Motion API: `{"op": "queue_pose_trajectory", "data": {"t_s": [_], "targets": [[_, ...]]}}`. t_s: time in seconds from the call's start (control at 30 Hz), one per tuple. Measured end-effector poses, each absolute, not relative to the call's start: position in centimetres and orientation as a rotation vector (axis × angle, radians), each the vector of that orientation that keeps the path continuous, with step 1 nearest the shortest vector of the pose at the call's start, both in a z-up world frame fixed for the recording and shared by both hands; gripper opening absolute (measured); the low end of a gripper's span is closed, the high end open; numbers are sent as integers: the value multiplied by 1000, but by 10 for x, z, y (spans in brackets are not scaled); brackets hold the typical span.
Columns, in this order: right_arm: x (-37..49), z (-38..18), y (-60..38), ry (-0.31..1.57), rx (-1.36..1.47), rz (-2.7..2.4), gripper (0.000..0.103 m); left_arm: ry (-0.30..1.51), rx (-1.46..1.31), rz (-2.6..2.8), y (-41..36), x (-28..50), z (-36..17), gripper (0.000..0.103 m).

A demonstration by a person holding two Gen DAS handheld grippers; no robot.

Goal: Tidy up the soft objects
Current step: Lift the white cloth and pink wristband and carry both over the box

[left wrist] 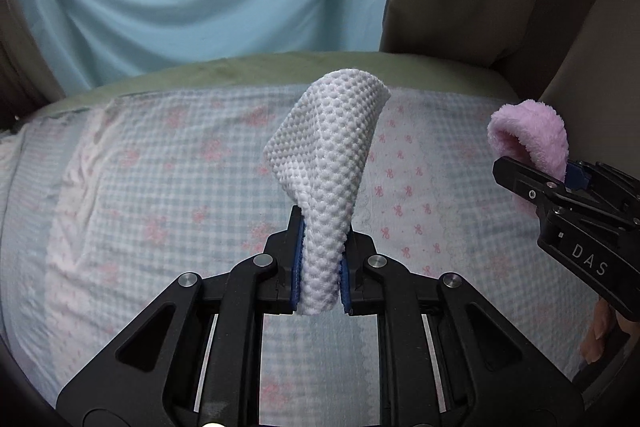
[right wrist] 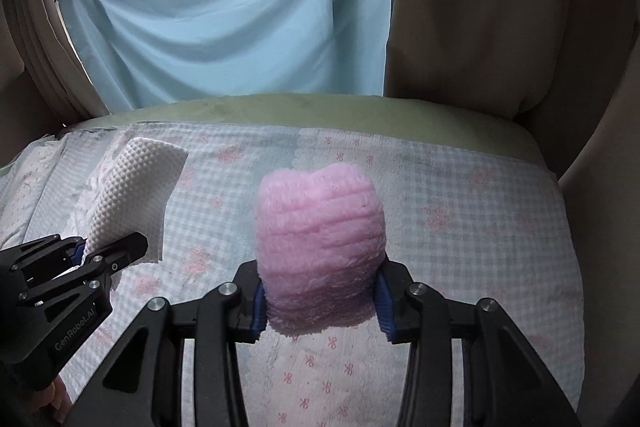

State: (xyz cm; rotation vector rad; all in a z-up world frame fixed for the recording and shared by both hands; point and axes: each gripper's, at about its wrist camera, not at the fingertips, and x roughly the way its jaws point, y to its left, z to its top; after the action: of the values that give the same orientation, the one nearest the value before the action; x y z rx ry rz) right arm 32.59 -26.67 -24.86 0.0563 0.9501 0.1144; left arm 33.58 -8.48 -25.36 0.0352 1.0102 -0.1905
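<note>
My left gripper [left wrist: 322, 267] is shut on a white dimpled cloth [left wrist: 328, 163] that stands up folded between its blue pads, held above the bed. It also shows at the left of the right wrist view, gripper [right wrist: 106, 251] and white cloth [right wrist: 136, 195]. My right gripper [right wrist: 320, 301] is shut on a fluffy pink cloth [right wrist: 320, 239] bunched between its pads. In the left wrist view the right gripper [left wrist: 560, 179] and its pink cloth [left wrist: 532, 135] are at the right edge. The two grippers are side by side and apart.
Below lies a bed with a checked blue-and-pink floral sheet [left wrist: 160, 187] over a green cover [right wrist: 320, 107]. A light blue curtain [right wrist: 240, 7] and a beige curtain [right wrist: 480, 7] hang behind. A window frame [right wrist: 48, 27] is at the far left.
</note>
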Motion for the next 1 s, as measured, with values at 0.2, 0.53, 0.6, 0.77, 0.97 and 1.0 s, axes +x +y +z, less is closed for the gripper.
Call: {"op": "queue_pose_trajectory", "data": {"t_s": [0.2, 0.53, 0.6, 0.77, 0.97, 1.0], "targets": [[275, -183, -259, 916, 57, 110, 39, 961, 30, -205, -72, 281, -190, 12], [167, -110, -233, 901, 58, 116, 39, 952, -5, -226, -29, 164, -126, 12], [146, -103, -229, 907, 61, 120, 39, 955, -22, -226, -17, 140, -119, 12], [88, -100, -221, 932, 74, 91, 39, 986, -43, -228, 8, 84, -114, 12], [25, -125, -227, 1013, 107, 45, 39, 1057, -33, -230, 20, 30, -131, 12], [17, -131, -228, 1030, 112, 39, 39, 1070, -27, -233, 20, 23, -136, 12]]}}
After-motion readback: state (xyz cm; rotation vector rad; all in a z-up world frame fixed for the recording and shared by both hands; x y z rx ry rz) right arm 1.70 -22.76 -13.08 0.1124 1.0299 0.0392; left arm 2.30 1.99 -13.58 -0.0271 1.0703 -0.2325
